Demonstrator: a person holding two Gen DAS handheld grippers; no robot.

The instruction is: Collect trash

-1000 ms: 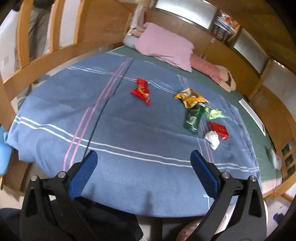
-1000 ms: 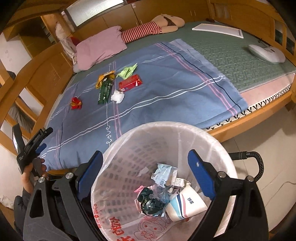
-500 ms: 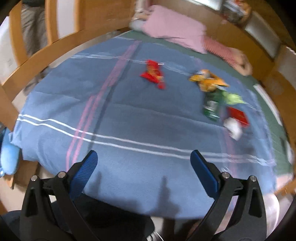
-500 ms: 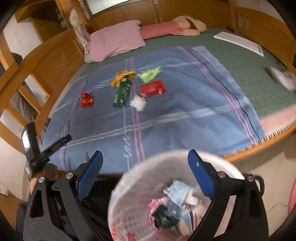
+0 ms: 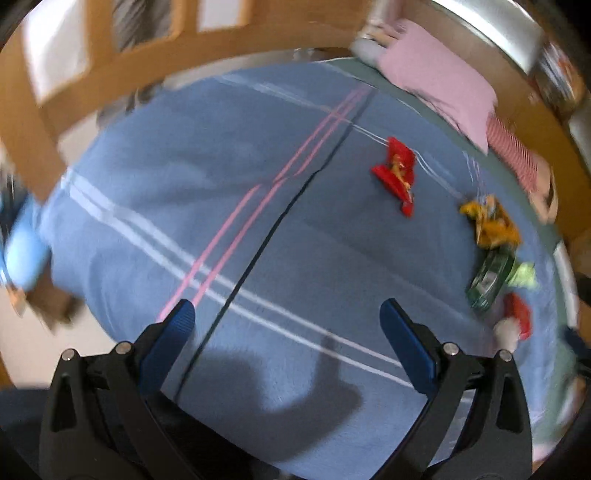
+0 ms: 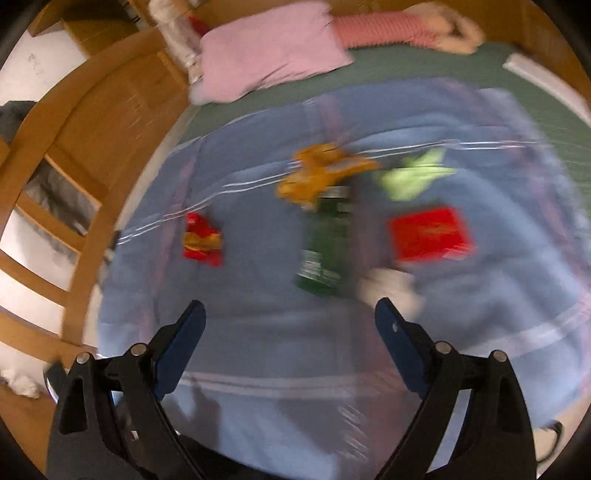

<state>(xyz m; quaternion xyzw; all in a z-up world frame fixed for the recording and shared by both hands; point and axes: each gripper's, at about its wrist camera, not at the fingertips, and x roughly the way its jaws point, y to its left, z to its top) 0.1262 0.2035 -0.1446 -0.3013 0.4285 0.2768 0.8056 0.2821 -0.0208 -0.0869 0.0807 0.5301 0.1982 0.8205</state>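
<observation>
Trash lies scattered on a blue striped blanket. There is a crumpled red wrapper, an orange wrapper, a dark green packet, a light green wrapper, a red box and a white crumpled tissue. My right gripper is open and empty above the blanket, just short of the green packet and the tissue. My left gripper is open and empty over bare blanket, well left of the trash.
A pink pillow and a striped soft toy lie at the head of the bed on a green mat. A wooden bed rail runs along the left side. A flat white object lies far right.
My right gripper swung away from the white trash basket, which has left its view, and now hangs over the blanket near the trash. My left gripper moved forward over the blanket and rolled.
</observation>
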